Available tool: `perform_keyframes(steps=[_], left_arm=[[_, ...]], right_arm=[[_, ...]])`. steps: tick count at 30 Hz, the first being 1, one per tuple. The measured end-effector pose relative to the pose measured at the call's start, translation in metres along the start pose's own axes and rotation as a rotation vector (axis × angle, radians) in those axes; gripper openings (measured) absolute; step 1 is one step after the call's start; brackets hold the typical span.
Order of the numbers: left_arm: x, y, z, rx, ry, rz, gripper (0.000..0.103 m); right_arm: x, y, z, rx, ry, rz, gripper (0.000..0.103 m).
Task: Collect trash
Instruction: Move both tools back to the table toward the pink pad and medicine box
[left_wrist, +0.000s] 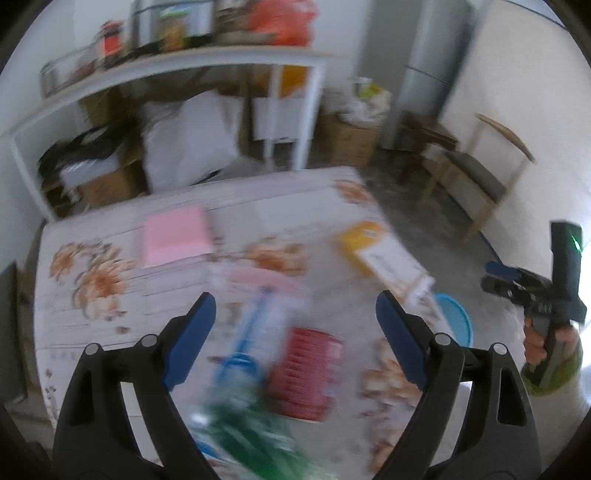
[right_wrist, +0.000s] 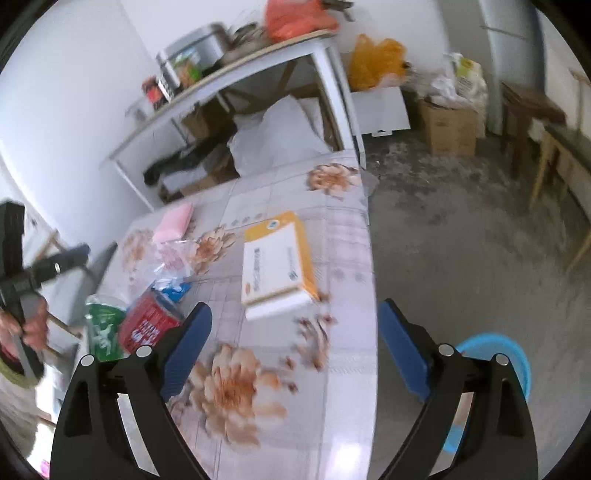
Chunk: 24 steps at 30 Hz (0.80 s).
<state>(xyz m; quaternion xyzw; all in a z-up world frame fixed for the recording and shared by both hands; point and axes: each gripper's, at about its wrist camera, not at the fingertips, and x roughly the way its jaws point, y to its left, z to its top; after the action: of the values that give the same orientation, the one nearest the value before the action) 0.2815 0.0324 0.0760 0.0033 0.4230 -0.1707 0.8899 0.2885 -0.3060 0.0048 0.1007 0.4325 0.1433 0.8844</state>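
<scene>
A table (left_wrist: 277, 206) under a flowered cloth carries litter: a yellow-and-white box (left_wrist: 373, 251) (right_wrist: 279, 262), a pink pack (left_wrist: 173, 236) (right_wrist: 173, 221), a red packet (left_wrist: 304, 373) (right_wrist: 147, 326), a blue wrapper (left_wrist: 251, 339) (right_wrist: 173, 288) and a green wrapper (left_wrist: 251, 435) (right_wrist: 103, 328). A blue bin (left_wrist: 456, 321) (right_wrist: 495, 350) stands on the floor by the table's right edge. My left gripper (left_wrist: 295, 299) hovers open above the wrappers, holding nothing. My right gripper (right_wrist: 295, 306) is open and bare over the table's right edge, near the bin. The left wrist view is blurred.
A white shelf table (right_wrist: 325, 48) loaded with clutter stands behind, with a white sack (right_wrist: 280, 136) and cardboard boxes (right_wrist: 448, 125) under and beside it. Wooden chairs (left_wrist: 480, 177) line the right wall. The concrete floor (right_wrist: 461, 229) lies right of the table.
</scene>
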Motion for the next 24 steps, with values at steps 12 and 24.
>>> perform_keyframes(steps=[12,24], left_arm=[[0.082,0.132,0.07,0.117,-0.039,0.134,0.084],[0.209,0.174,0.114,-0.028,0.119,0.044,0.086]], right_arm=[[0.075,0.038,0.042,-0.132,0.133,-0.013,0.089],[0.115,0.022,0.043,-0.01,0.205,0.051,0.089]])
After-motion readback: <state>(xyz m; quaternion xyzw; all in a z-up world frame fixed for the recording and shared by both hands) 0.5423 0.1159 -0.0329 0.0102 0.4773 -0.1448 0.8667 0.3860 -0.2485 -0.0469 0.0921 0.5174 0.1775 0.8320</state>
